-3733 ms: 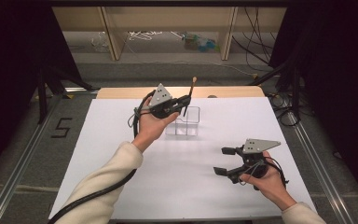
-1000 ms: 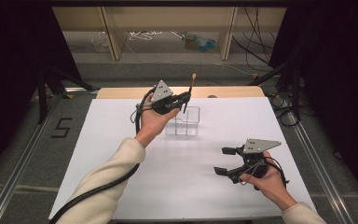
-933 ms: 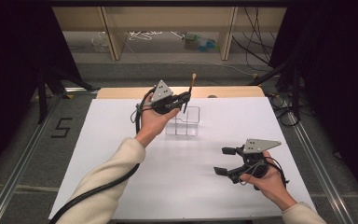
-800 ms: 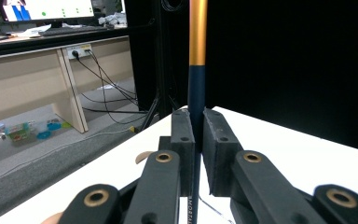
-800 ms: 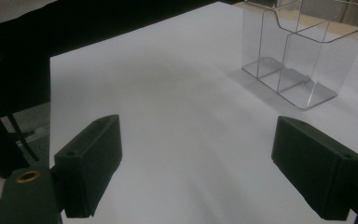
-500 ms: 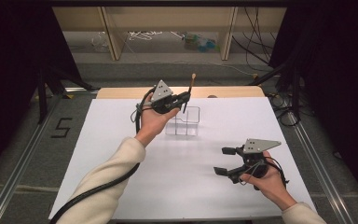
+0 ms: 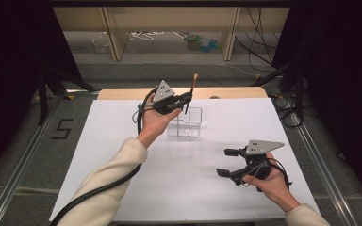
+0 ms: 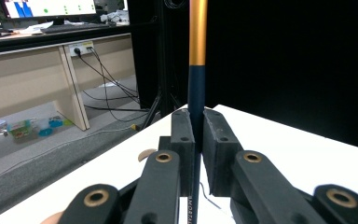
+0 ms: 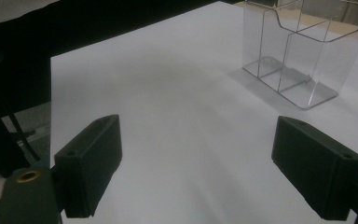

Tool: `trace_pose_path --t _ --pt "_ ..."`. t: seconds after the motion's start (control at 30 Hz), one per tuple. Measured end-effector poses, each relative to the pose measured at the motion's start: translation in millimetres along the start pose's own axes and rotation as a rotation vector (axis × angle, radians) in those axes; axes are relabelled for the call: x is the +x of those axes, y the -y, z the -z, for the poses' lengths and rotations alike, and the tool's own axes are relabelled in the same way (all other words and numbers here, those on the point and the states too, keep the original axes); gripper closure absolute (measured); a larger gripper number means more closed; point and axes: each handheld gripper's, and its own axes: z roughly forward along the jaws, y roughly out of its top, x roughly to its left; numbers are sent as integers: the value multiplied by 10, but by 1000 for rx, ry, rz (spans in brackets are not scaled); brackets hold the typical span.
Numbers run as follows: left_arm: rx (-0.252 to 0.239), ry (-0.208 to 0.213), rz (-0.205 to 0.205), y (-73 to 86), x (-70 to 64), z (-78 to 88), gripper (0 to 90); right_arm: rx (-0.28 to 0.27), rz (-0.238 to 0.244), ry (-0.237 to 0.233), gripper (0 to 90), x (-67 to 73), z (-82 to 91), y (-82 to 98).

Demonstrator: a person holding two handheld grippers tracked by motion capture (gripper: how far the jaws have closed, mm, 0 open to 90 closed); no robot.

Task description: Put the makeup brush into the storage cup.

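The tabletop (image 7: 122,141) carries a clear holder (image 7: 185,123), which stands just below and beside the left tool (image 7: 185,100). That tool is clamped on a brush (image 7: 192,92), whose long axis runs nearly upright, tip up, lower end above the holder's compartments. The likely move is straight down along that axis. The right tool (image 7: 230,163) rests well apart, nearer the person, jaws wide and empty, facing the holder.
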Motion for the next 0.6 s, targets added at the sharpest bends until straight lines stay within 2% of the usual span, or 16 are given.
trace_pose_path --t 0.03,0.13,0.2,0.23,0.3,0.33,0.6 --pt "0 -1 -1 3 1 0 827 14 2 17 166 5 13 -4" --pt "0 0 0 9 2 -5 827 -3 3 8 167 -1 2 1" --pt "0 0 -3 10 3 -8 827 -3 2 7 167 1 2 0" --pt "0 0 -4 10 4 -10 827 19 -6 11 167 9 20 -7" --pt "-1 2 -3 11 7 -14 828 19 -5 11 166 8 20 -7" --pt "0 4 -2 13 8 -17 827 0 0 6 166 2 4 0" --pt "2 -1 2 31 22 -29 827 -2 -11 3 166 9 7 -1"
